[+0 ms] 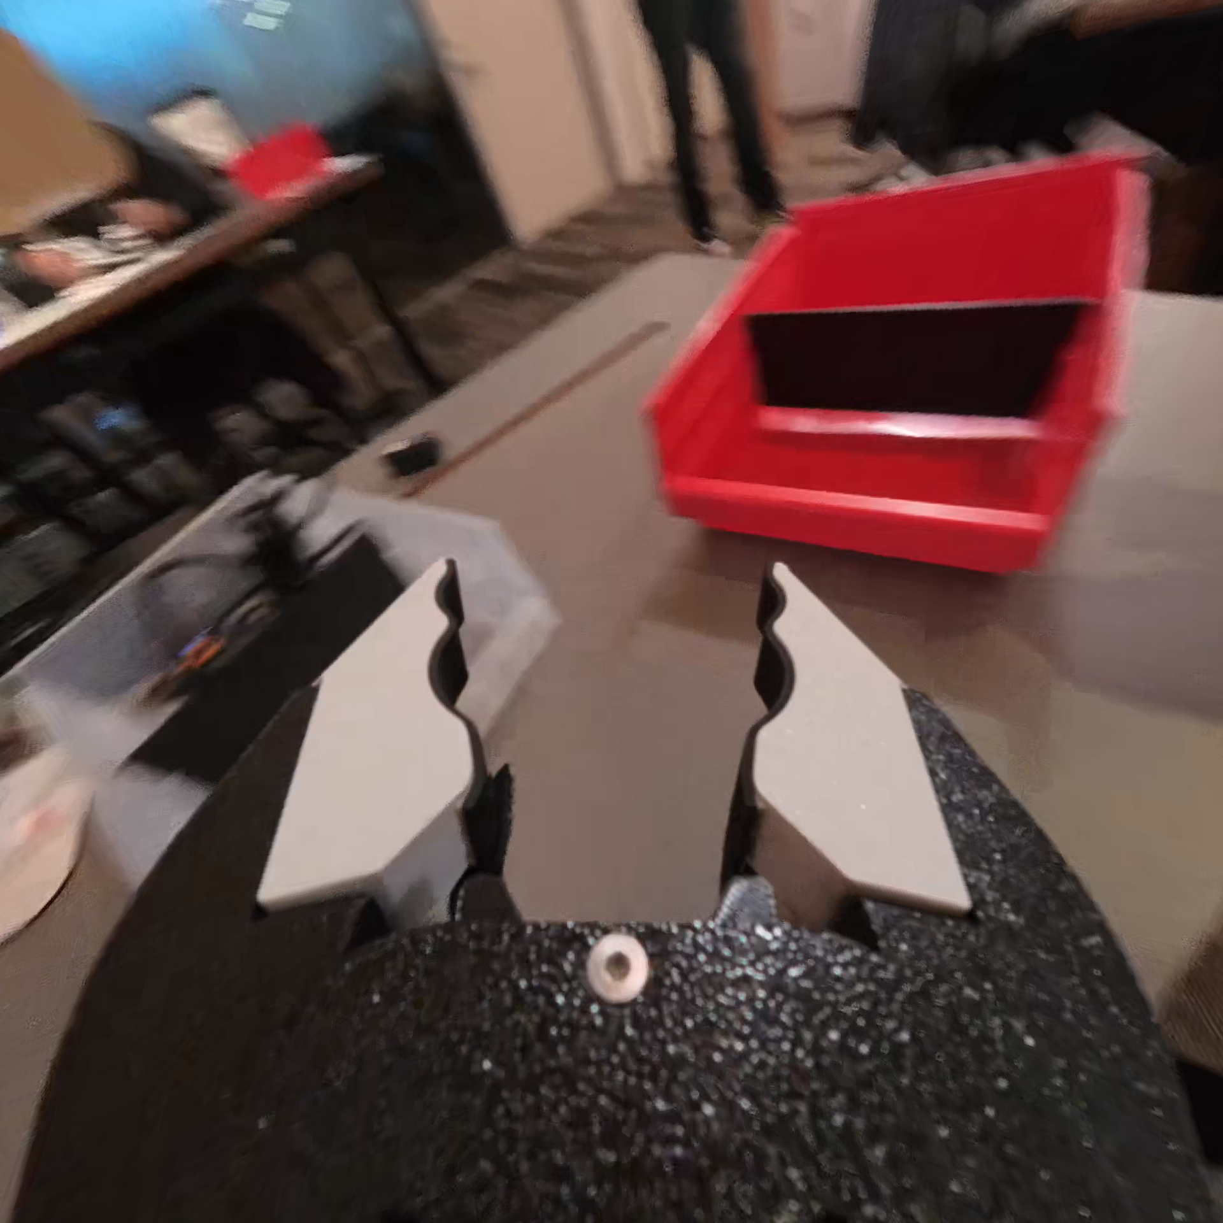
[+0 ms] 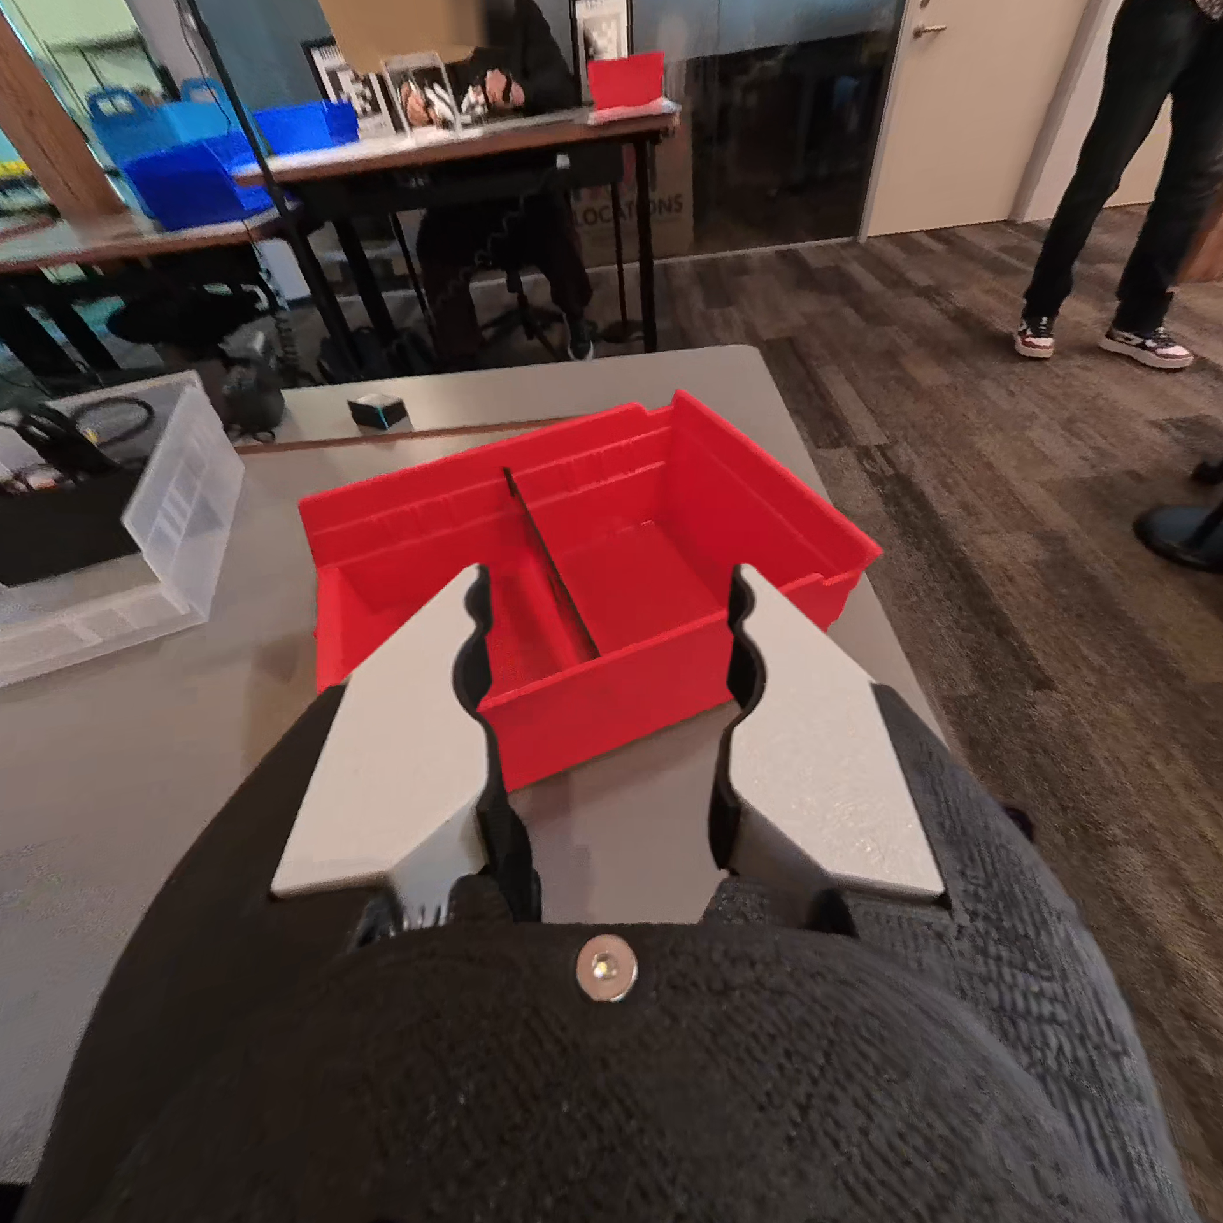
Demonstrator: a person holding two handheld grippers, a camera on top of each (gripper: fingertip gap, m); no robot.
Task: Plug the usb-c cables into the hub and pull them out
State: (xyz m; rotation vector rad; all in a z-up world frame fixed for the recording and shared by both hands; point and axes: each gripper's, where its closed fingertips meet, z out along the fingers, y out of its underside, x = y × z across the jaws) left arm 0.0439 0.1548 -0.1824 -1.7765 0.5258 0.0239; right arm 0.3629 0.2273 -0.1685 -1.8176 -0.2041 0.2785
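left gripper [image 1: 612, 576]: fingers apart, empty, over table [image 1: 595, 529]
right gripper [image 2: 609, 579]: fingers apart, empty
red bin [image 2: 582, 569]: black divider [image 2: 549, 569] inside
writing: printed cardboard box [image 2: 629, 212] under far desk

Each view looks forward along its own claw, low over the grey worktop [image 2: 165, 761]. Both share the red bin [image 1: 880, 423] [image 2: 589, 595]: upper right of the blurred left view, centre of the right view, close ahead.

Bare grey table [image 2: 132, 761] open between clear plastic container [image 2: 179, 503] at left and red divided bin [image 2: 595, 715] ahead. Black divider [image 2: 552, 569] splits the bin's interior. Small black box [image 2: 377, 410] sits beyond the bin.
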